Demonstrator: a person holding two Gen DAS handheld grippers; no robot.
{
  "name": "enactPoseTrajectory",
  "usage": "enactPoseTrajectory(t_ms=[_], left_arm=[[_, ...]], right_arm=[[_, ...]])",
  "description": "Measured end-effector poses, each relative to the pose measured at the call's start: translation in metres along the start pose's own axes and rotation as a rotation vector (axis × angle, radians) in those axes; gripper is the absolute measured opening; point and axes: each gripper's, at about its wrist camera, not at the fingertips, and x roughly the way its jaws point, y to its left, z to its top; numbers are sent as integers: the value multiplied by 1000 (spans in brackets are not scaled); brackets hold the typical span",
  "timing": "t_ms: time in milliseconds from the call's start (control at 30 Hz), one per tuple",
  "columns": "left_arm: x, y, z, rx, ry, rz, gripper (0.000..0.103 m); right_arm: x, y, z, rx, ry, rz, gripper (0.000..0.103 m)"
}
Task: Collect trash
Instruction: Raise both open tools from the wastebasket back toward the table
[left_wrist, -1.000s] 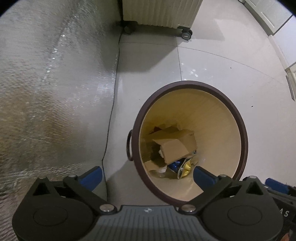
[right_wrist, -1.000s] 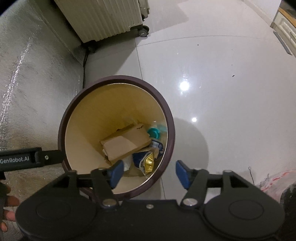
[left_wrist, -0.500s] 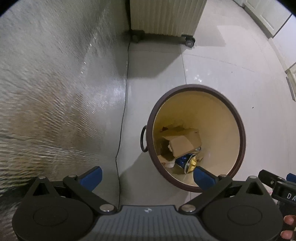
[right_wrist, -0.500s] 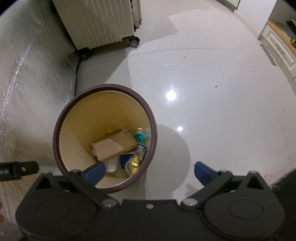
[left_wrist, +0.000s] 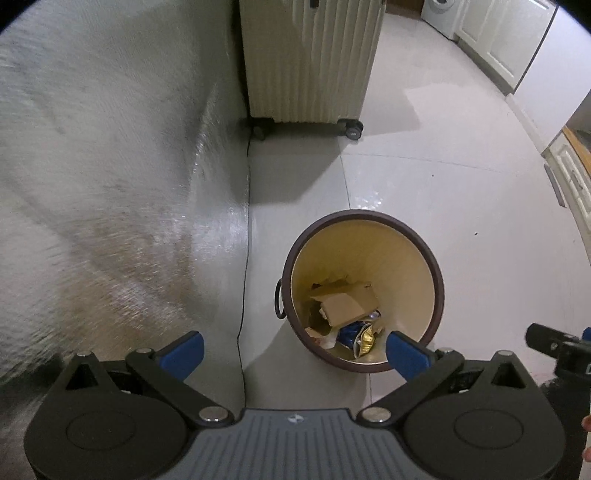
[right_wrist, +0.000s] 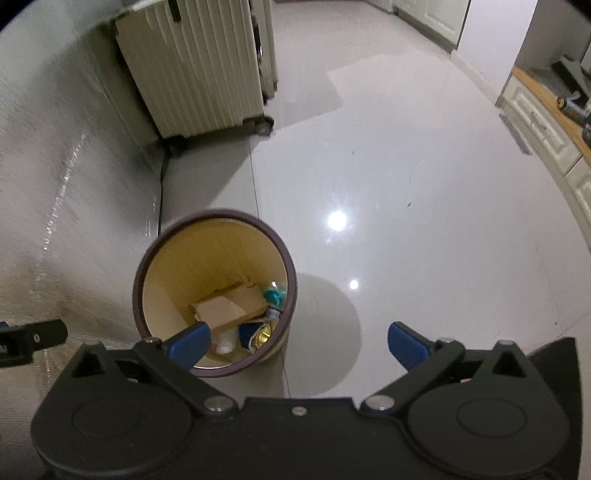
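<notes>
- The left gripper (left_wrist: 293, 352), blue-padded, is spread wide with nothing between its fingers.
- The right gripper (right_wrist: 299, 343) has just been opening; its jaws are empty.
- The round brown-rimmed, cream-lined trash bin (left_wrist: 432, 269) stands on the glossy tiled floor (right_wrist: 406, 206), holding a flattened brown cardboard box (left_wrist: 351, 304) and a blue-and-gold foil wrapper (left_wrist: 356, 334).
- At twelve o'clock from the bin stands a ribbed cream wheeled suitcase (left_wrist: 310, 62).

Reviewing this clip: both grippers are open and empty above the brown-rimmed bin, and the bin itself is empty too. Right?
Not quite. The bin is not empty: the left wrist view shows a flattened cardboard box and a blue and gold wrapper at its bottom. The left gripper and right gripper are indeed open and empty.
</notes>
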Motion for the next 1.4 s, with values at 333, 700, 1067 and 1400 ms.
enactPoseTrajectory(t_ms=[333,700,1067,1400], left_arm=[[-68,-6,-25,9,-86,-13,103],[-166,-20,-39,50,-264,-68,103],[-272,-18,-52,57,-502,-137,103],[-343,-4,-66,56,-678,-160,103]], right_arm=[[-82,-9,-10,-12,-99,6,103],[-173,-18,-25,-3,-243,-1,103],[-277,-22,-36,-1,-456,2,103],[-348,-13,-40,-9,-627,38,103]])
